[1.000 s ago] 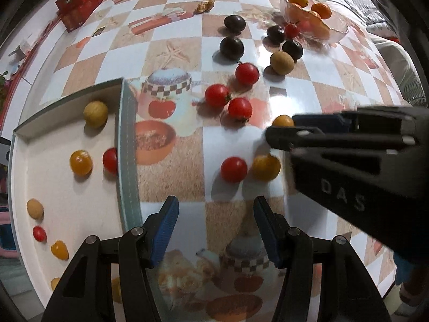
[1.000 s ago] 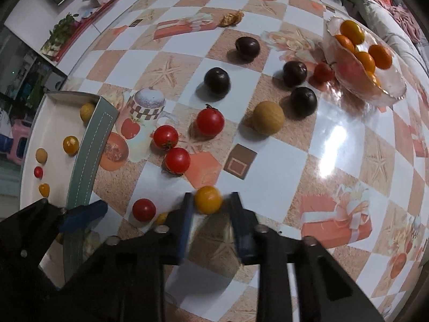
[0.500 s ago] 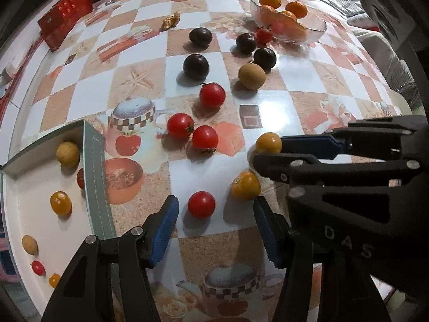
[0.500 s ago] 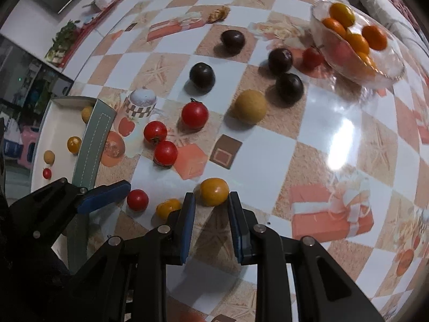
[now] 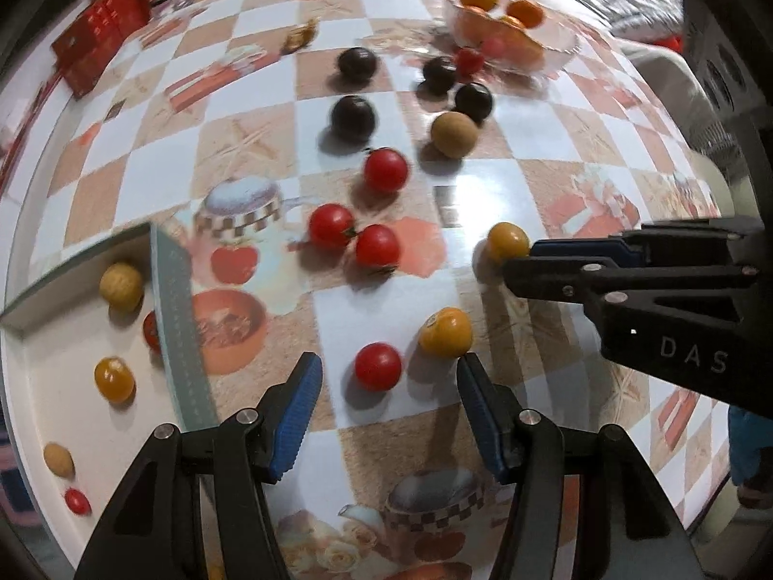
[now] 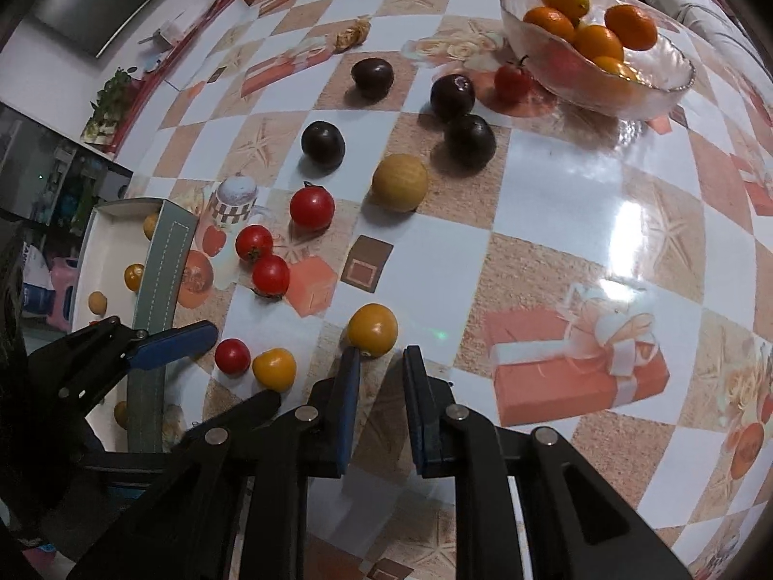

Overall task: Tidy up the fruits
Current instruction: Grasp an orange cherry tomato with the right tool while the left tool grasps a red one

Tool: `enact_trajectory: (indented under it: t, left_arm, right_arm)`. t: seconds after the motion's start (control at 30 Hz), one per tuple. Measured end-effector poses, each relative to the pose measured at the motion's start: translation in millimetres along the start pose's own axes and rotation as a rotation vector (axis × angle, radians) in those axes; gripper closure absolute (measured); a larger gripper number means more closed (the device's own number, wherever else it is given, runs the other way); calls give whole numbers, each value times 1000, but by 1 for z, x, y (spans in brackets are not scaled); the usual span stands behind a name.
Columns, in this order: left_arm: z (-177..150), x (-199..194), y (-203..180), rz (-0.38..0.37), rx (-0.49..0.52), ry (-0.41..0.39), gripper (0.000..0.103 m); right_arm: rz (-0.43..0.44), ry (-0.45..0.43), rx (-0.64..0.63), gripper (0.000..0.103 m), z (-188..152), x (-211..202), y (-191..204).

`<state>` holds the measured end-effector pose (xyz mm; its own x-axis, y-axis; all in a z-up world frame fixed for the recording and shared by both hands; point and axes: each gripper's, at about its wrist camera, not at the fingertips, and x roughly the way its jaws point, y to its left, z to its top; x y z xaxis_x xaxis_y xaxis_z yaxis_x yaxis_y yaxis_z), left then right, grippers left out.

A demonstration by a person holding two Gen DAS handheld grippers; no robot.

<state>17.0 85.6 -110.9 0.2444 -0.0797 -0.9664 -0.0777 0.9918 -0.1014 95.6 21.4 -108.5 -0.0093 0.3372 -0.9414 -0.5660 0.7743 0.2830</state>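
The table [image 6: 555,203] wears a glossy, smooth printed covering that throws back lamp glare. At far right the bowl [image 6: 671,82] looks like clear, rippled glass. Red tomatoes [image 5: 385,170] have shiny, taut skins; the tan fruit [image 6: 400,182] looks matt.

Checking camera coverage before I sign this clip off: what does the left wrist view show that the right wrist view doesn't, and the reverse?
Left wrist only: the small red fruit at the tray's near end.

Right wrist only: the potted plant and dark screen past the table's edge.

Both: the white tray, four dark plums, the glass bowl of orange fruit, the loose red and yellow tomatoes, and both hand-held grippers.
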Motion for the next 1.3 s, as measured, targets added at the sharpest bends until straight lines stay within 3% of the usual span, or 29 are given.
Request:
enact_trajectory:
  t: [0.43, 0.53, 0.63, 0.77, 1.3]
  left_arm:
    - [9, 4, -10, -32, 22, -19, 48]
    - [9, 4, -7, -74, 3, -15, 64]
    - [5, 2, -7, -70, 18, -19, 67]
    - [2, 2, -12, -91, 36, -14, 82]
    - [-12, -4, -3, -98, -57, -6, 82]
  right_arm:
    - [-7, -20, -47, 83, 15, 7, 14]
    - [-2, -17, -46, 83, 14, 7, 13]
    - [17, -21, -15, 83, 9, 3, 7]
    - [29, -24, 5, 83, 0, -1, -1]
    - [48, -26, 31, 83, -15, -15, -6]
